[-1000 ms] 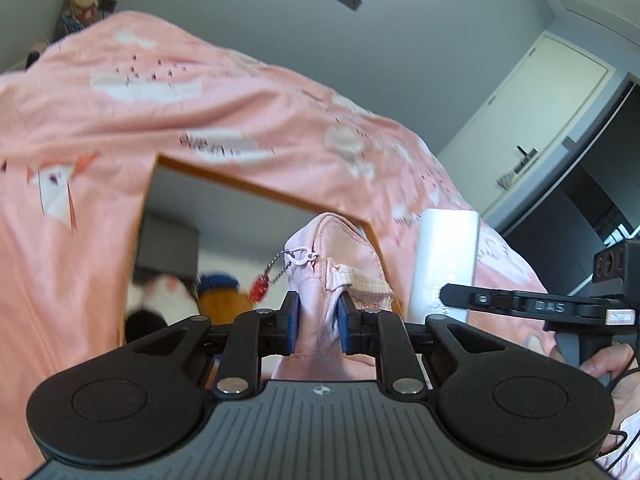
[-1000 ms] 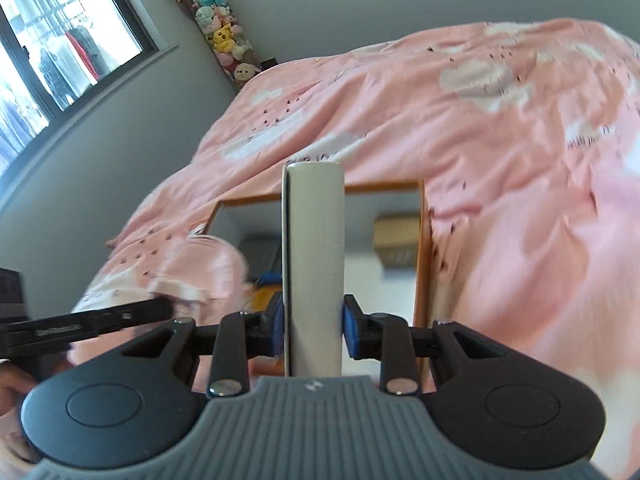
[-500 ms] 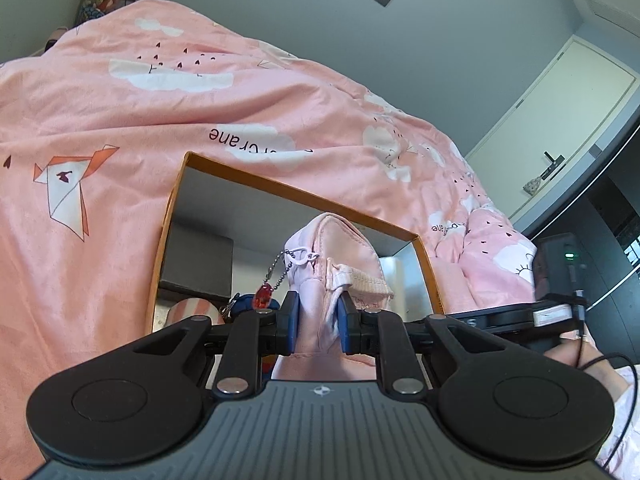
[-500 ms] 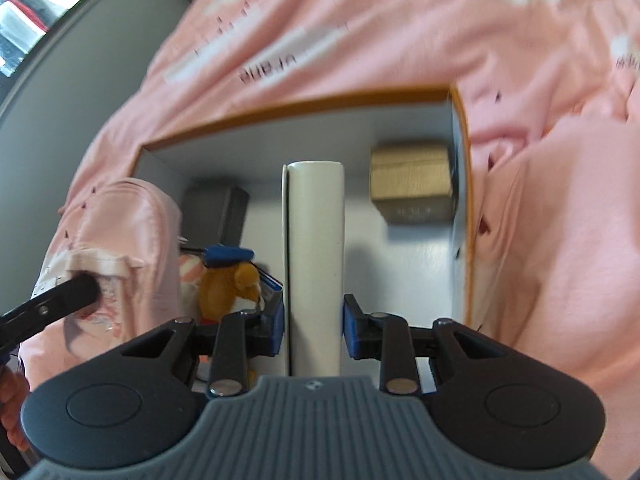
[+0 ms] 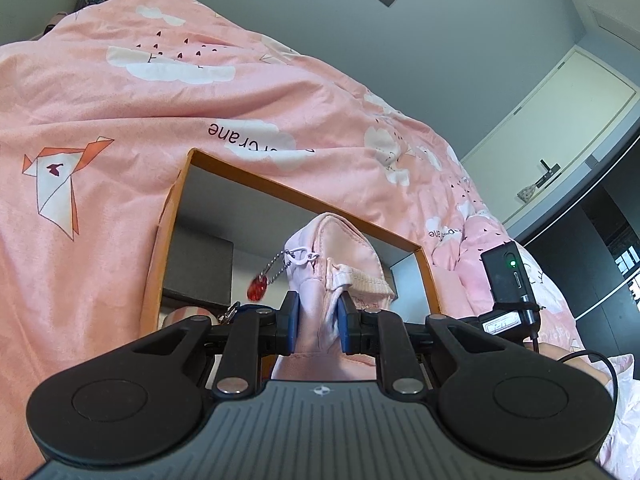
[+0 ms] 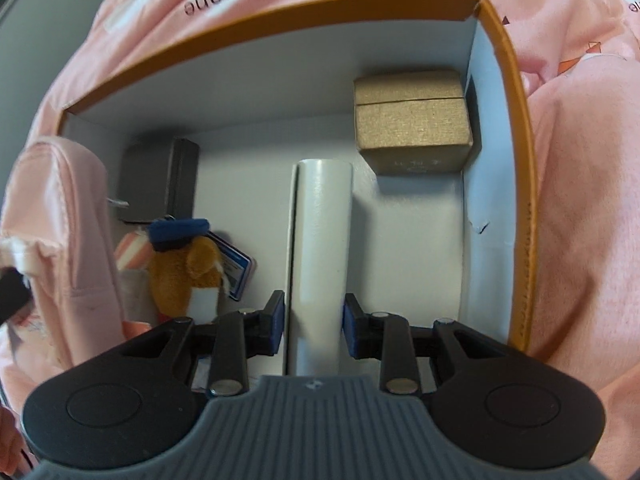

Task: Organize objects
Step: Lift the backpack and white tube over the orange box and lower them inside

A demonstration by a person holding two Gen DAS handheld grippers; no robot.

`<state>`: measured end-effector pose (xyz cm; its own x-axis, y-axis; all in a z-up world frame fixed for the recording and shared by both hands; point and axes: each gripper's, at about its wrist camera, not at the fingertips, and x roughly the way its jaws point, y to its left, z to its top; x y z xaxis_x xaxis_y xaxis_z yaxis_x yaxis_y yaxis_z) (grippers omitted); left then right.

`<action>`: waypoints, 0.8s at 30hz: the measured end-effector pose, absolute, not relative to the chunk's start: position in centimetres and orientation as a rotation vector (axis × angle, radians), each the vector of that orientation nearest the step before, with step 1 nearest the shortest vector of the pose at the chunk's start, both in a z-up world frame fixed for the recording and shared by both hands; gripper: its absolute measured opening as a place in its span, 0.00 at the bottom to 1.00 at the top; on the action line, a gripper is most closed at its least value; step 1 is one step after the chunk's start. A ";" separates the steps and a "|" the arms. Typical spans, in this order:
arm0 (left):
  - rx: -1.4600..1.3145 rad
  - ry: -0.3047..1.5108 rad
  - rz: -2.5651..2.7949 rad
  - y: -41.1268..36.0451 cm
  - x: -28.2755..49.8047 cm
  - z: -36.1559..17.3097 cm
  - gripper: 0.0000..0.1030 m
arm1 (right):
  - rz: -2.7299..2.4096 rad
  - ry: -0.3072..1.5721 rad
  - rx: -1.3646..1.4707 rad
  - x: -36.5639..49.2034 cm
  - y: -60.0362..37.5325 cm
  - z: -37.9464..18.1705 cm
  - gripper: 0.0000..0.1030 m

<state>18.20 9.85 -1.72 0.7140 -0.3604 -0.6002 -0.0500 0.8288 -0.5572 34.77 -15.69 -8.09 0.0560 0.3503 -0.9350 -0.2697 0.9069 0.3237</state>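
Note:
My left gripper (image 5: 317, 322) is shut on a pink fabric pouch (image 5: 336, 256) with a red charm (image 5: 258, 291) on a chain, held over the near edge of an orange-rimmed box (image 5: 304, 200). The pouch also shows at the left of the right wrist view (image 6: 68, 216). My right gripper (image 6: 314, 322) is shut on a white flat case (image 6: 322, 248) and holds it down inside the box (image 6: 516, 152), above its white floor.
In the box lie a tan cardboard box (image 6: 412, 124), a dark grey box (image 6: 160, 180), a brown plush toy with a blue cap (image 6: 188, 264) and a blue-edged card (image 6: 238, 268). The box sits on a pink duvet (image 5: 120, 120). A door (image 5: 560, 120) is far right.
My right gripper has carried the white case forward and down into the box. My left gripper with the pouch has held nearly still over the box edge.

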 end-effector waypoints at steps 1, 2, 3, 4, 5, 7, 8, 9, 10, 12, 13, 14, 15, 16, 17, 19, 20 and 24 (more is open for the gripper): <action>-0.583 0.768 -0.182 9.9 18.2 -1.8 0.21 | 0.470 1.446 0.057 34.8 -15.6 -8.2 0.31; -0.584 0.770 -0.181 10.0 18.3 -1.9 0.21 | 0.471 1.452 0.046 34.9 -15.6 -8.3 0.31; -0.586 0.771 -0.180 10.0 18.3 -1.9 0.21 | 0.472 1.454 0.030 34.8 -15.4 -8.2 0.31; -0.588 0.772 -0.180 10.1 18.3 -2.0 0.21 | 0.474 1.451 0.006 34.7 -15.2 -8.1 0.32; -0.589 0.773 -0.181 10.1 18.3 -2.0 0.21 | 0.476 1.444 -0.023 34.6 -15.1 -8.0 0.33; -0.591 0.775 -0.182 10.2 18.3 -2.1 0.21 | 0.482 1.430 -0.086 34.3 -14.7 -7.6 0.37; -0.592 0.775 -0.184 10.2 18.4 -2.1 0.21 | 0.488 1.422 -0.123 34.1 -14.5 -7.4 0.38; -0.592 0.776 -0.186 10.2 18.4 -2.1 0.21 | 0.496 1.416 -0.162 33.9 -14.3 -7.2 0.39; -0.592 0.776 -0.187 10.2 18.4 -2.1 0.21 | 0.507 1.409 -0.206 33.6 -14.0 -7.0 0.41; -0.591 0.778 -0.190 10.1 18.4 -2.2 0.21 | 0.523 1.389 -0.275 33.1 -13.6 -6.7 0.42; -0.591 0.780 -0.191 10.1 18.4 -2.2 0.21 | 0.528 1.378 -0.309 32.8 -13.5 -6.5 0.42; -0.590 0.782 -0.191 10.0 18.4 -2.3 0.21 | 0.532 1.365 -0.342 32.5 -13.3 -6.4 0.42; -0.589 0.784 -0.192 10.0 18.5 -2.3 0.21 | 0.538 1.353 -0.371 32.3 -13.2 -6.2 0.42; -0.588 0.785 -0.192 9.9 18.5 -2.3 0.21 | 0.541 1.343 -0.401 32.0 -13.1 -6.1 0.41; -0.588 0.786 -0.193 9.9 18.5 -2.3 0.21 | 0.543 1.334 -0.428 31.7 -13.0 -6.0 0.40; -0.588 0.787 -0.195 9.8 18.6 -2.3 0.21 | 0.546 1.311 -0.481 31.2 -12.8 -5.9 0.38; -0.588 0.786 -0.194 9.8 18.6 -2.4 0.21 | 0.543 1.294 -0.510 31.0 -12.8 -5.8 0.37; -0.588 0.787 -0.186 9.8 18.7 -2.5 0.21 | 0.610 1.245 -0.515 30.7 -12.8 -5.2 0.36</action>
<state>18.68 9.77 -2.46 0.6994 -0.3690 -0.6122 -0.0566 0.8252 -0.5620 30.72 -12.81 -5.21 0.2016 0.1444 -0.9688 -0.6769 0.7355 -0.0312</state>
